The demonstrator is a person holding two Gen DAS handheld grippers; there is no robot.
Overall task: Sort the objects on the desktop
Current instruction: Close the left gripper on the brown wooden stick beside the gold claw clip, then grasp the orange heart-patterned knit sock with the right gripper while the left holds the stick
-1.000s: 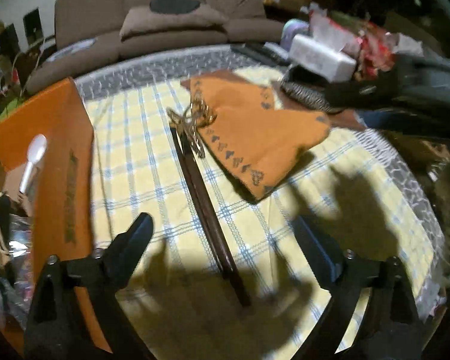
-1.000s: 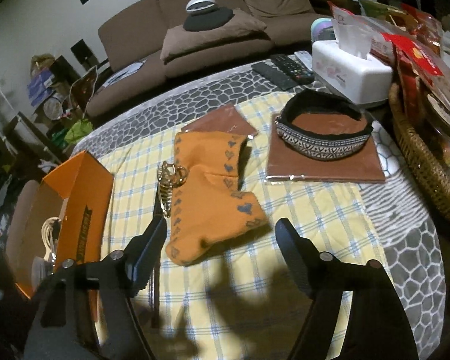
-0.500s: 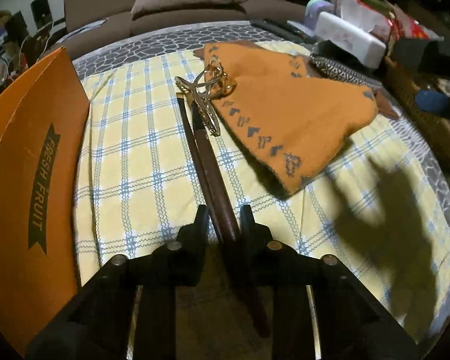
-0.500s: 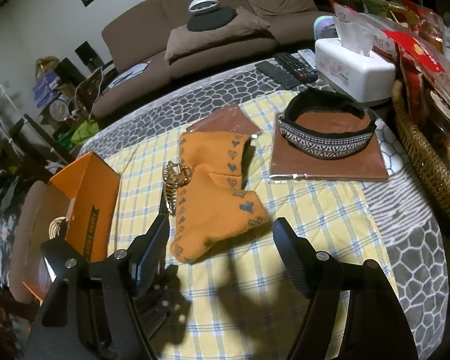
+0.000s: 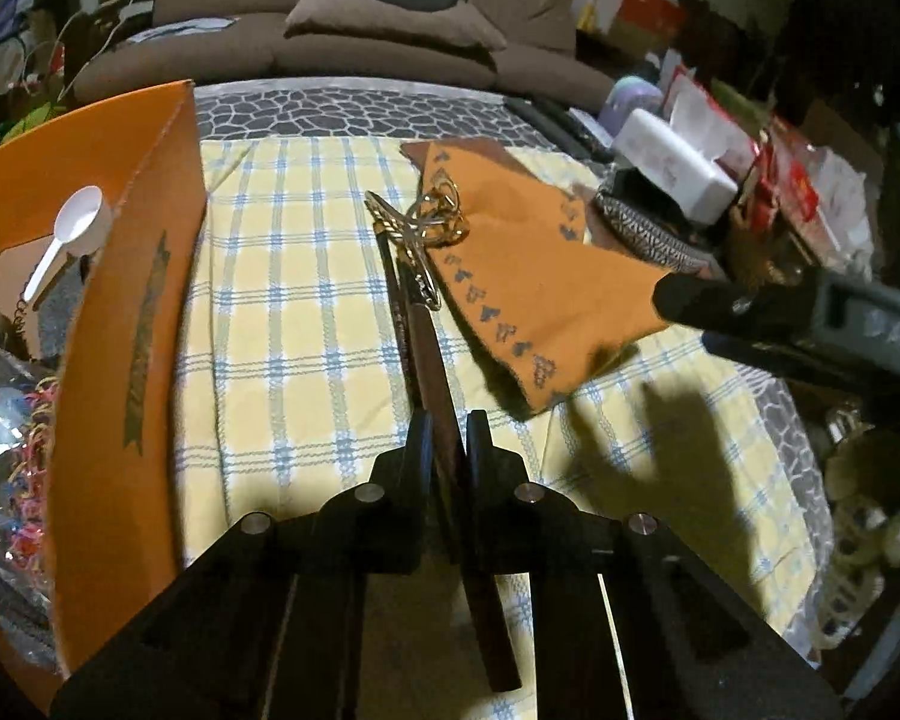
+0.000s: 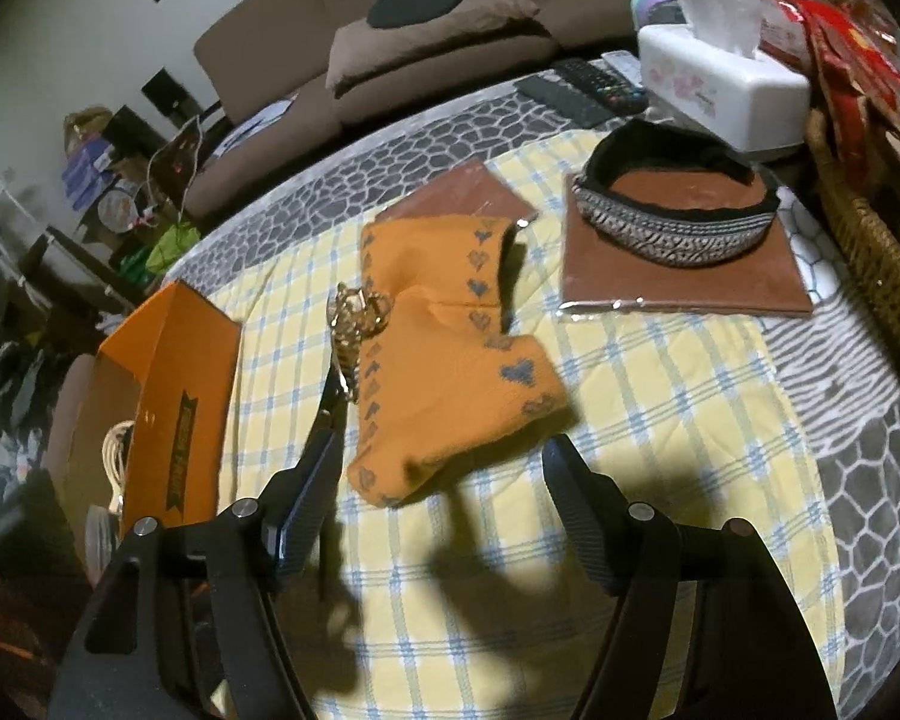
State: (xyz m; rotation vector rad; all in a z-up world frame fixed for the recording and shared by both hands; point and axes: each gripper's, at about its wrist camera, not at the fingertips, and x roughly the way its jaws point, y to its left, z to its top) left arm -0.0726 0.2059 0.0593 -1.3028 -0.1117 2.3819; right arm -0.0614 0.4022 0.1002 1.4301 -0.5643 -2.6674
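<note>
A pair of dark brown chopsticks [image 5: 426, 348] lies lengthwise on the yellow checked cloth [image 5: 294, 324]. My left gripper [image 5: 448, 426] is shut on their near part. A gold hair claw [image 5: 429, 234] rests on their far end, touching an orange sock [image 5: 528, 288] with grey hearts. In the right wrist view the right gripper [image 6: 444, 480] hangs open over the sock's [image 6: 450, 372] near end, nothing between its fingers. The chopsticks [image 6: 330, 396] run just past its left finger. One right finger [image 5: 696, 300] pokes in from the right of the left wrist view.
An open orange box [image 5: 132, 300] at the left holds a white spoon [image 5: 72, 234] and small clutter. A patterned headband [image 6: 672, 222] sits on a brown packet [image 6: 684, 294]. Farther back are a tissue box [image 6: 720, 78] and remotes [image 6: 582, 90]. A wicker basket [image 6: 870, 264] borders the right edge.
My left gripper went from wide open to shut on the chopsticks, and its view swung toward the orange box. The right gripper stayed open and hardly moved.
</note>
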